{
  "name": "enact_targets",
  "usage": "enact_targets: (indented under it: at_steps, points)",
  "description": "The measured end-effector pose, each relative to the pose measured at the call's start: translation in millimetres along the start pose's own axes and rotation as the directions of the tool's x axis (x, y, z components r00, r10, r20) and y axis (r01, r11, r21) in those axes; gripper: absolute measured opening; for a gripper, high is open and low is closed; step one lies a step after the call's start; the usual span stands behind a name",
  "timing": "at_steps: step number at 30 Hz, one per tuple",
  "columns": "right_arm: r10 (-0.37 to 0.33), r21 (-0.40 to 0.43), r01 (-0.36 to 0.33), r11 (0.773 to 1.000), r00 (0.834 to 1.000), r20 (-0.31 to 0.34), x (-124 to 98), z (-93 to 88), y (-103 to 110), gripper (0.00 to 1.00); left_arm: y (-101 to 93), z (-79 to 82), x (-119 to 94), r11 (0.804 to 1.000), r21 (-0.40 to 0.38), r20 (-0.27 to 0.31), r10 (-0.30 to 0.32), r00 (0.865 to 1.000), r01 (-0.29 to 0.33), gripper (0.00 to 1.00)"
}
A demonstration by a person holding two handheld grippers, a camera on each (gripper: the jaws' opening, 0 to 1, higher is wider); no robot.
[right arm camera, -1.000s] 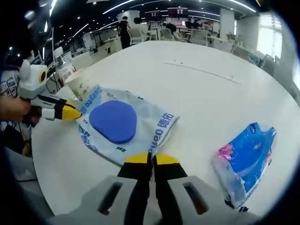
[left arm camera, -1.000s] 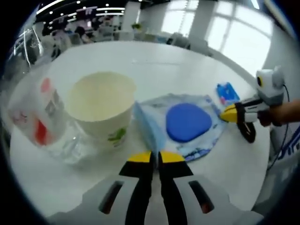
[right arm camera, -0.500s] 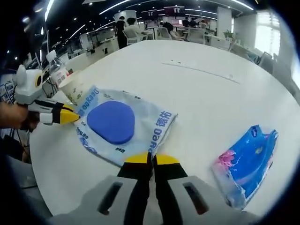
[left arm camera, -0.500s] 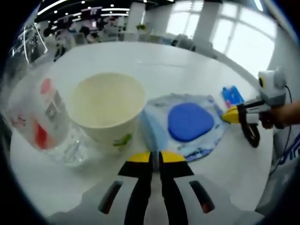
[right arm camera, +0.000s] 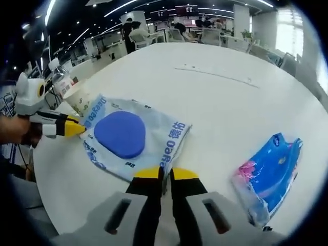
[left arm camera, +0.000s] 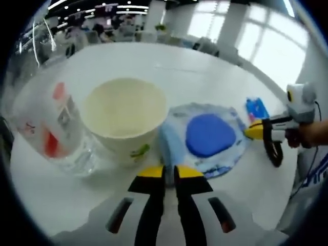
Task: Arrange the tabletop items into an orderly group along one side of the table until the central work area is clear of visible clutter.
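Observation:
A flat wet-wipes pack point(left arm camera: 207, 136) point(right arm camera: 136, 136) with a round blue lid lies on the white table point(right arm camera: 225, 97). My left gripper point(left arm camera: 165, 171) point(right arm camera: 76, 129) is shut, its tips at the pack's end beside the paper cup point(left arm camera: 124, 115) point(right arm camera: 77, 97). My right gripper point(right arm camera: 164, 174) point(left arm camera: 253, 130) is shut too, its tips against the opposite edge of the pack. I see no wrapper between either pair of jaws. A clear plastic bottle point(left arm camera: 48, 128) with a red label stands next to the cup. A small blue tissue packet point(right arm camera: 269, 171) point(left arm camera: 256, 108) lies apart, beyond the right gripper.
The round table's edge point(left arm camera: 56, 215) curves close under my left gripper. Bare tabletop stretches beyond the pack. Office desks, chairs and people point(right arm camera: 130, 31) fill the far background. A person's hand point(right arm camera: 13, 128) holds the left gripper.
The left gripper view has shifted: cup and bottle sit larger and further right. The pack stays between both shut grippers, hardly moved.

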State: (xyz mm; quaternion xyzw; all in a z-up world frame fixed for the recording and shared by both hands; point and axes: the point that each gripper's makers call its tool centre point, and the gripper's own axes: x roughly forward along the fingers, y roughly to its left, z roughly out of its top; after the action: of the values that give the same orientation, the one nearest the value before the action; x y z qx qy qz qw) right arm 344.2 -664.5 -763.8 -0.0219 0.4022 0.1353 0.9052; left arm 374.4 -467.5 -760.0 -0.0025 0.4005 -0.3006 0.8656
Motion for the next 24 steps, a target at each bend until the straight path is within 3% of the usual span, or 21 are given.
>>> enact_targets:
  at_steps: [6, 24]
  points:
    - [0.007, 0.005, -0.007, 1.0, 1.0, -0.001, -1.7, -0.2, 2.6, 0.06, 3.3, 4.3, -10.5, 1.0, 0.014, 0.016, -0.002, 1.0, 0.002, 0.09]
    - [0.021, -0.022, -0.02, 1.0, 1.0, 0.013, -26.7, -5.9, 3.8, 0.18, -29.3, -3.8, -40.6, 0.991, 0.122, 0.014, -0.05, 0.999, 0.048, 0.21]
